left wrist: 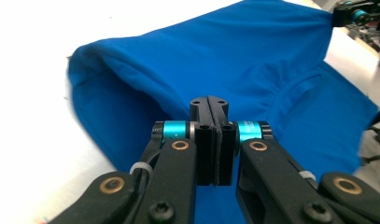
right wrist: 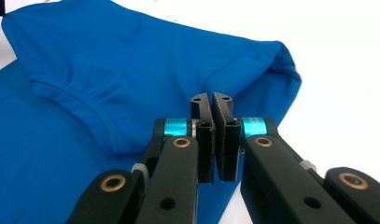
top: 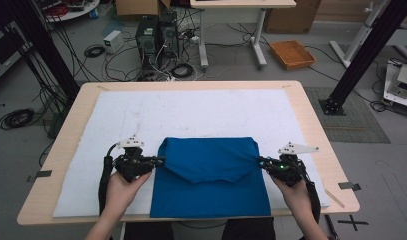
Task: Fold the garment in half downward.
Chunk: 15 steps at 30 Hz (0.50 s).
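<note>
Both grippers, left (top: 160, 161) and right (top: 260, 161), clamp the blue shirt's (top: 211, 180) folded flap; carry both corners evenly toward the tabletop's near edge, keeping the fold straight.

- No text, label, brand or number can be read anywhere
- A black cross of tape (top: 352, 222) marks the floor beside the table's near right corner

Grey floor (top: 301, 30) with tangled cables (top: 93, 50), computer towers (top: 156, 35), orange tray (top: 292, 54), white desk (top: 241, 5).
</note>
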{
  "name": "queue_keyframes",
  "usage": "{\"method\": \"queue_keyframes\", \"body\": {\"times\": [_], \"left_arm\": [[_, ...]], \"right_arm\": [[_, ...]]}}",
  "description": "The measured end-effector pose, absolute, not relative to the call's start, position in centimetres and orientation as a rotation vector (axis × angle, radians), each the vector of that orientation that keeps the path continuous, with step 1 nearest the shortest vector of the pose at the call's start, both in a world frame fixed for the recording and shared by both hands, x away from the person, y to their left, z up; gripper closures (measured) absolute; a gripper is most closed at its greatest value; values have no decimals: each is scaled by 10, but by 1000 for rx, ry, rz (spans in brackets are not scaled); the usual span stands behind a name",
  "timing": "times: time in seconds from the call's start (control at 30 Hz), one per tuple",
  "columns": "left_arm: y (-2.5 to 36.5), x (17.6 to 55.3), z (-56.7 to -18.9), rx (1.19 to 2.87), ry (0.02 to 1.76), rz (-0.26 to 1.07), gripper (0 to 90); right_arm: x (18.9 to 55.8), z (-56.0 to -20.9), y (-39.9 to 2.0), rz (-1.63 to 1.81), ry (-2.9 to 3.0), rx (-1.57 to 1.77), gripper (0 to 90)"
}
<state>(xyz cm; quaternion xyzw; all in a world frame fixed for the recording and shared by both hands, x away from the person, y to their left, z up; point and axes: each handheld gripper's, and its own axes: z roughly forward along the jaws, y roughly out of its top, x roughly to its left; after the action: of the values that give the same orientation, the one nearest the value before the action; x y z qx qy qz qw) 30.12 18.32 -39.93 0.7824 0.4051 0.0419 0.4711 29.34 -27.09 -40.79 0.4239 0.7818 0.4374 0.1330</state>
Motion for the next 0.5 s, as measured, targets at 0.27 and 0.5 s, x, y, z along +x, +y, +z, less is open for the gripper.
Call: {"method": "queue_keyframes", "body": {"times": [0.27,0.5], "left_arm": [[180,273,-396,1936,986,36,892],[184,248,-398,1949,968,-16,892]], "right_arm": [[266,-406,-272,1275,2310,1205,884],[233,-402,-277,1289,2336,1187,884]]}}
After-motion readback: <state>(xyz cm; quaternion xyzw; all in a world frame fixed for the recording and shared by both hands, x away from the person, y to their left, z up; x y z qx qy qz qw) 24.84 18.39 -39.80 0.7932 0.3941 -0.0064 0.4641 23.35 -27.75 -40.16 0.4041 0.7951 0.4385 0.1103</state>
